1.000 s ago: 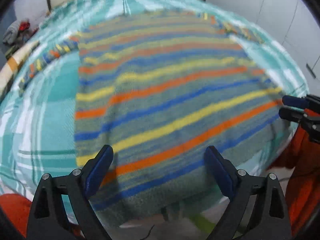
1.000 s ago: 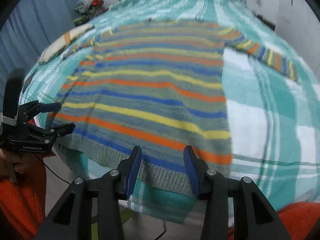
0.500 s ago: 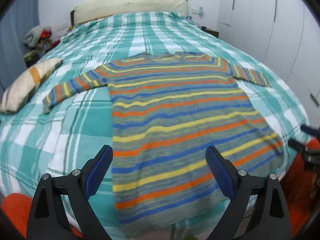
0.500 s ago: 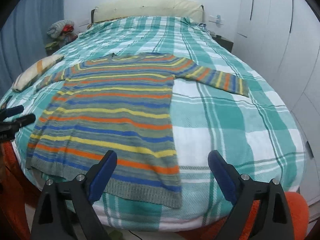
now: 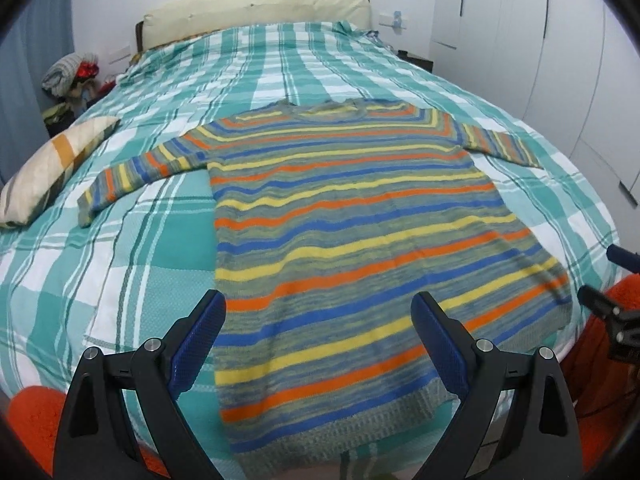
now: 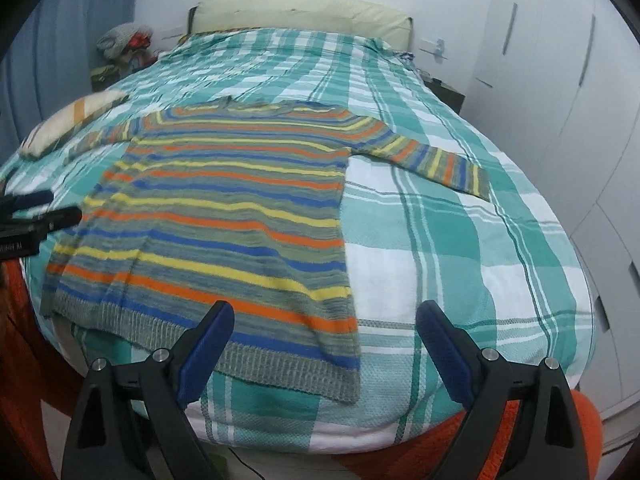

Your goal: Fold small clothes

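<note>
A knitted sweater with orange, yellow, blue and grey-green stripes lies flat on the bed, both sleeves spread out and its hem at the near edge. My left gripper hovers open above the hem's left half, with nothing between its fingers. My right gripper is open too, above the sweater's lower right corner and clear of the cloth. Each gripper shows at the edge of the other's view: the right gripper and the left gripper.
The bed's teal and white plaid cover fills most of the view. A striped cushion lies at the left edge and a cream headboard at the far end. A heap of clothes sits back left. White wardrobe doors stand on the right.
Both grippers have drawn back and up from the sweater's hem, so the whole bed now shows. The right gripper's jaws have spread from narrow to wide. The sweater lies still.
</note>
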A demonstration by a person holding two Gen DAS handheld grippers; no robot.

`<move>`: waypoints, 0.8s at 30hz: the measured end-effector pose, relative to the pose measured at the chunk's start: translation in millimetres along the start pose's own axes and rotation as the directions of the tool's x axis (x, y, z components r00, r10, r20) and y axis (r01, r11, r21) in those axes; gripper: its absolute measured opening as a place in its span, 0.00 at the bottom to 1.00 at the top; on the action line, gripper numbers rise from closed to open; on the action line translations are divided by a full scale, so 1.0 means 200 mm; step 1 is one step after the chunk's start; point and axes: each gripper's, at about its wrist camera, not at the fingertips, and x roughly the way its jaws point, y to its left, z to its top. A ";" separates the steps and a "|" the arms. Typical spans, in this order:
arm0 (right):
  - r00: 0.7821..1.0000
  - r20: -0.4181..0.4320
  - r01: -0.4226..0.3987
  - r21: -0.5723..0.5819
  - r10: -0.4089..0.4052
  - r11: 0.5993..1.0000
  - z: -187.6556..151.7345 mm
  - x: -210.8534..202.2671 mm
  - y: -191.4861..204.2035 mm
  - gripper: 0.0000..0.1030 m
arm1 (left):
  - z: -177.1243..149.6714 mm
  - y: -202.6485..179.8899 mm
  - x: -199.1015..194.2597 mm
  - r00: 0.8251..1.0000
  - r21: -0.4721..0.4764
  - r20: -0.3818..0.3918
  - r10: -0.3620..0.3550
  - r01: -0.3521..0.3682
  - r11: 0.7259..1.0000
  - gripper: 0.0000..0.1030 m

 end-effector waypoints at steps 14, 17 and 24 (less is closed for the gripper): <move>1.000 -0.015 0.002 -0.017 -0.002 1.000 -0.03 0.02 0.00 0.89 | 0.00 -0.05 0.02 1.000 0.042 0.001 0.023 -0.023 0.999 0.92; 1.000 -0.011 0.004 -0.013 -0.004 1.000 -0.02 0.02 0.00 0.89 | 0.00 -0.06 0.02 1.000 0.059 0.013 0.027 -0.028 0.998 0.92; 1.000 0.009 0.014 -0.069 -0.014 0.997 -0.02 -0.01 0.06 0.89 | -0.01 -0.07 0.02 1.000 0.078 0.010 0.023 -0.023 0.997 0.92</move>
